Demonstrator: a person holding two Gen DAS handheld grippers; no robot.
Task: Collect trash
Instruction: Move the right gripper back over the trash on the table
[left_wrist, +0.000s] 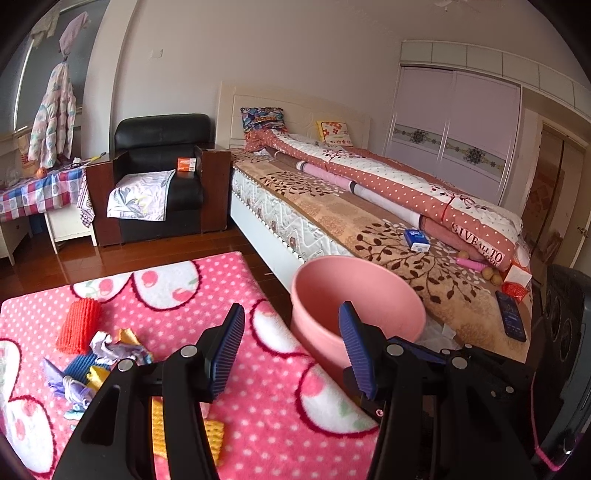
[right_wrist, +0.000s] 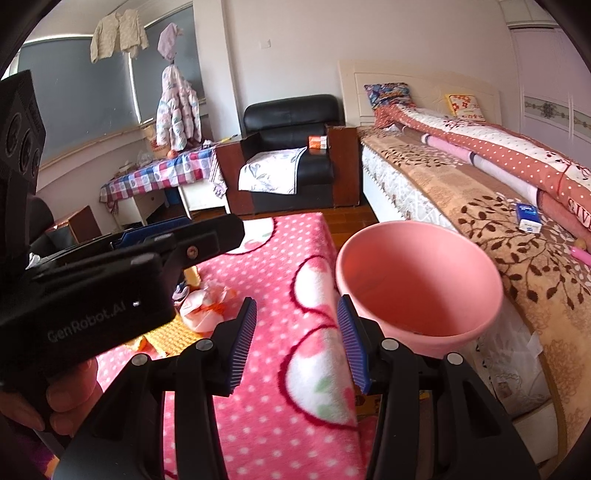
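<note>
Trash lies on a pink spotted blanket (left_wrist: 240, 288): a red knitted piece (left_wrist: 79, 325), crumpled wrappers (left_wrist: 110, 350) and a yellow textured piece (left_wrist: 159, 432). My left gripper (left_wrist: 291, 347) hangs open over the blanket with nothing between its fingers. An empty pink bin (left_wrist: 354, 295) stands just right of it, against the bed. In the right wrist view my right gripper (right_wrist: 297, 343) is open and empty, its right finger beside the wall of the pink bin (right_wrist: 417, 280). A crumpled white and orange wrapper (right_wrist: 207, 306) lies to its left, under the left gripper (right_wrist: 221, 232), which a hand (right_wrist: 62, 398) holds.
A bed (left_wrist: 332, 206) with a rolled quilt runs along the right; a blue tissue pack (left_wrist: 416, 240), a phone (left_wrist: 511, 317) and small items lie on it. A black armchair (left_wrist: 159, 173) and a table with a checked cloth (left_wrist: 37, 192) stand at the back.
</note>
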